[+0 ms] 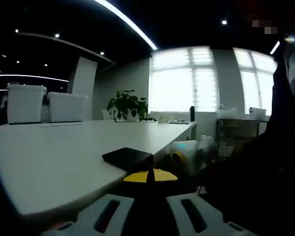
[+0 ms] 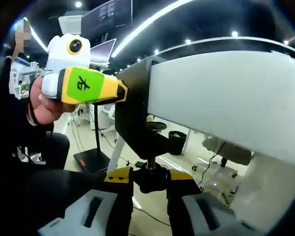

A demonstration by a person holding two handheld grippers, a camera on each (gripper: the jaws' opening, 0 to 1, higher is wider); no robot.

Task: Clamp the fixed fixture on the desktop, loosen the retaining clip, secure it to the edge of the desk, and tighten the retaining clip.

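at the desk (image 2: pixel 226 98) edge, both tools grip the black clamp (image 2: pixel 135 123): right tool (image 2: pixel 150 189) its screw knob, left tool (image 1: pixel 148 196) its top.

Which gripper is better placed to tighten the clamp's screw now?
Right. Its fingers already flank the screw knob under the desk edge; the left gripper sits at the clamp's top.

Dim office — bright blinded windows (image 1: pixel 206 78), ceiling light strips (image 1: pixel 125 22).
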